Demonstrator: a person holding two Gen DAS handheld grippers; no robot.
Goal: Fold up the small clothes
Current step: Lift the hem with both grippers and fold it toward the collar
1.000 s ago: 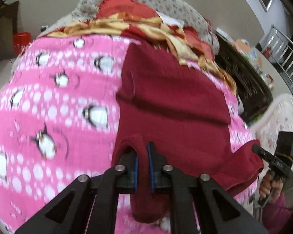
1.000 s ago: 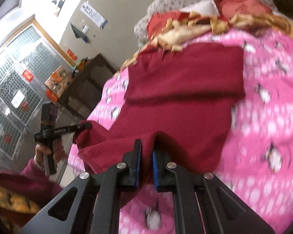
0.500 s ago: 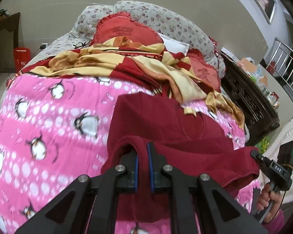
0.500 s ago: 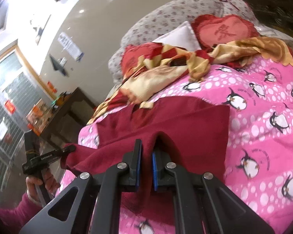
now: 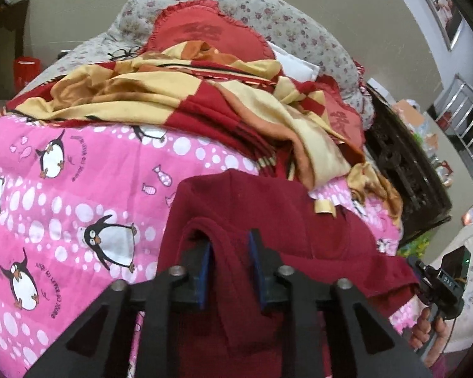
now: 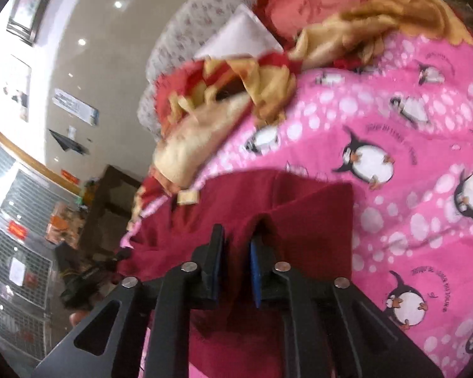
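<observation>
1. The left gripper (image 5: 228, 253) has its blue-padded fingers (image 5: 204, 271) parted by a narrow gap. A raised fold of the dark red garment (image 5: 268, 208) runs between them. The pads flank the cloth on both sides; whether they press it firmly cannot be told.

2. The right gripper (image 6: 236, 252) shows the same arrangement in its own view: fingers (image 6: 254, 274) a little apart, a ridge of the dark red garment (image 6: 315, 220) standing between the pads and draping down over the gripper body.

3. In the left wrist view, the right gripper (image 5: 438, 283) appears at the right side of the bed, held in the person's right hand (image 5: 429, 334). Its tip meets the right corner of the garment's near edge. Its finger gap cannot be read from this view.

4. The garment lies on the pink penguin-print blanket (image 5: 63, 204) that covers the bed. Its far portion lies flat on the blanket; its near edge is lifted off the bed and bunched between the two grippers.

5. Beyond the garment's far edge, a red-and-yellow checked cloth (image 5: 173, 100) lies crumpled across the bed. Part of it touches the garment's far right corner.

6. A red heart-shaped cushion (image 5: 205, 31) and a floral pillow (image 5: 283, 28) rest at the head of the bed, behind the checked cloth.

7. A dark wooden cabinet (image 5: 403, 173) stands beside the right edge of the bed.

8. The right wrist view is motion-blurred; fine detail of the cloth cannot be told.
</observation>
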